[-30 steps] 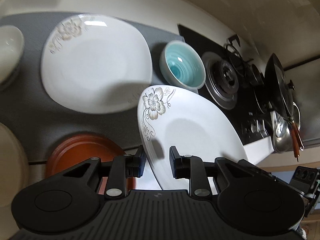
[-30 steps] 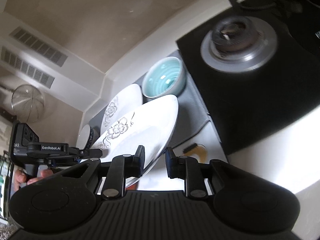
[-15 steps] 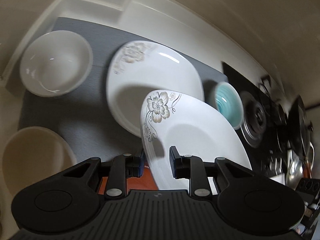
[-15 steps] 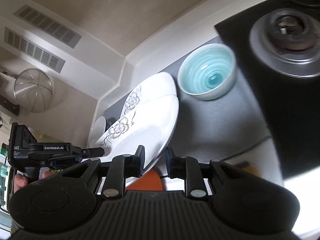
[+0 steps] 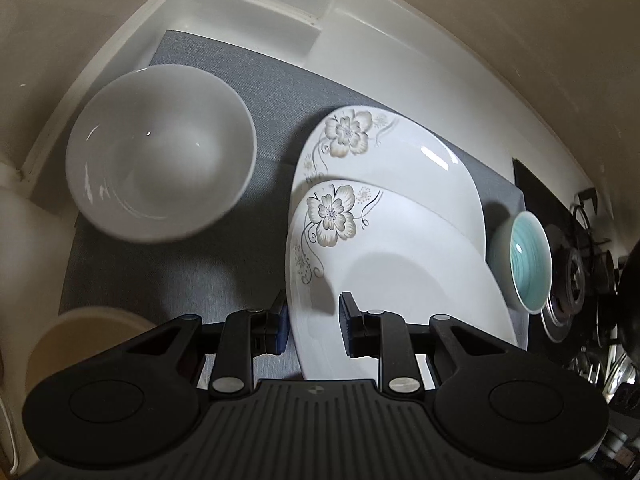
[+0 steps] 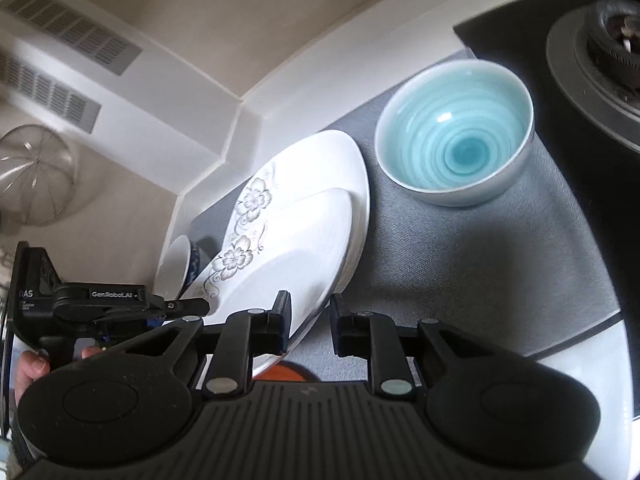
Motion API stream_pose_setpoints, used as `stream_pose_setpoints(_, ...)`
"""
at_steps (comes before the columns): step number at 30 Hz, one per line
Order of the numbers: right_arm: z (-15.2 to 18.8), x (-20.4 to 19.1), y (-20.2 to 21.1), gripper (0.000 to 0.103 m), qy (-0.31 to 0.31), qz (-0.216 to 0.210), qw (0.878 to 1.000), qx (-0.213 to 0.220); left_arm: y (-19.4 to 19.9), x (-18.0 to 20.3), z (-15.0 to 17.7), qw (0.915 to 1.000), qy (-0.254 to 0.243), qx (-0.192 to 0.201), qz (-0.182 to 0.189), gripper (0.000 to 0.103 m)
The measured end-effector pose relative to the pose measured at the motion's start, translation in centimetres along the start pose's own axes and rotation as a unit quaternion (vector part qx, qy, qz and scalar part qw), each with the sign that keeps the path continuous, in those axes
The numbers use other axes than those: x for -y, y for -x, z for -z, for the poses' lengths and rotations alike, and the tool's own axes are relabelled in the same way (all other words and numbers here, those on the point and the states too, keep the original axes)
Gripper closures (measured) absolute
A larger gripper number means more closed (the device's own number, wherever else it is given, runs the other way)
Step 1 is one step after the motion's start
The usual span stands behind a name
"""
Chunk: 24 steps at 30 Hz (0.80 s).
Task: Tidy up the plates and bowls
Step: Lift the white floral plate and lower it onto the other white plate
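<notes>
Both tools have carried the flowered plate [image 5: 400, 280] across the grey mat [image 5: 192, 280] since a second ago, when the turquoise bowl [image 6: 456, 148] sat just beyond the left tool [image 5: 313, 320]; now a second flowered plate [image 5: 400, 160] lies directly ahead of and beneath the carried one, their flower corners nearly lined up.

The left tool stands narrow, clamped on the plate's near rim, the rim edge-on between its pads. The right tool [image 6: 310, 322] is likewise narrow, pinching the opposite rim, and its left pad presses the plate's upper face.

Seen from the right tool, the carried plate slopes down away from it, its far edge looking close to or on the lower plate; contact I cannot confirm. The white bowl [image 5: 160, 152] lies off to the left tool's left, clear of the path.

The next move likely turns on that overlap: a short way farther ahead, then lowering the near rim flat.
</notes>
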State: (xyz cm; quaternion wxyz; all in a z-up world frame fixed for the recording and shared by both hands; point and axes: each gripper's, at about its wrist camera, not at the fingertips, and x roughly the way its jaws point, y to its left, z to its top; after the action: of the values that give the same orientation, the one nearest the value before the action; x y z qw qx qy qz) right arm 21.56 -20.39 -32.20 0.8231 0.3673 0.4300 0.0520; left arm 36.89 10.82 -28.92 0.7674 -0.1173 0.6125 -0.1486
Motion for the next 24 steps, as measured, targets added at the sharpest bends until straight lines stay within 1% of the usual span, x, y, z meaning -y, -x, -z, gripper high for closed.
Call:
stream_pose_setpoints(3,0.0,-0.1,-0.8,0.083,0.000,0.016,1.000,0.004,-0.7,-0.1,-0.5,1.0000,-0.001,-0.002,-0.005,0.077)
stream_pose_setpoints(6,-0.2,0.3,-1.2,0.087,-0.009,0.018,1.000,0.005,-1.4,-0.4,-0.6,0.9999,0.002,-0.010,-0.010,0.077)
stream_pose_setpoints(8,-0.3,0.6,-1.4,0.088,-0.015,0.022,1.000,0.010,-1.7,-0.7,-0.7,0.9999,0.003,-0.012,-0.004,0.080)
stream_pose_setpoints(11,-0.5,1.1,-1.7,0.090,-0.033,0.023,0.999,0.020,-1.9,-0.9,-0.7,0.9998,0.007,-0.020,0.007,0.080)
stream_pose_setpoints(14,-0.5,1.3,-2.0,0.092,-0.034,0.023,0.999,0.028,-1.5,-1.7,-0.5,0.9985,0.026,-0.034,0.032,0.080)
stream_pose_setpoints(16,-0.4,1.3,-2.1,0.092,-0.036,0.025,0.999,0.031,-0.8,-2.5,0.3,0.9969,0.041,-0.038,0.055,0.080)
stream_pose_setpoints(17,-0.4,1.2,-2.1,0.092,-0.035,0.027,0.999,0.032,-0.5,-2.9,0.9,0.9963,0.048,-0.041,0.059,0.080)
stream_pose_setpoints(20,-0.4,1.3,-2.2,0.092,-0.035,0.027,0.999,0.031,0.5,-3.5,2.6,0.9951,0.056,-0.030,0.076,0.079)
stream_pose_setpoints(22,-0.5,1.4,-2.3,0.093,-0.033,0.034,0.998,0.029,0.6,-3.5,3.0,0.9944,0.060,-0.029,0.082,0.080)
stream_pose_setpoints(24,-0.5,1.3,-2.5,0.093,-0.024,0.038,0.999,0.028,0.3,-3.6,3.0,0.9927,0.073,-0.033,0.090,0.086)
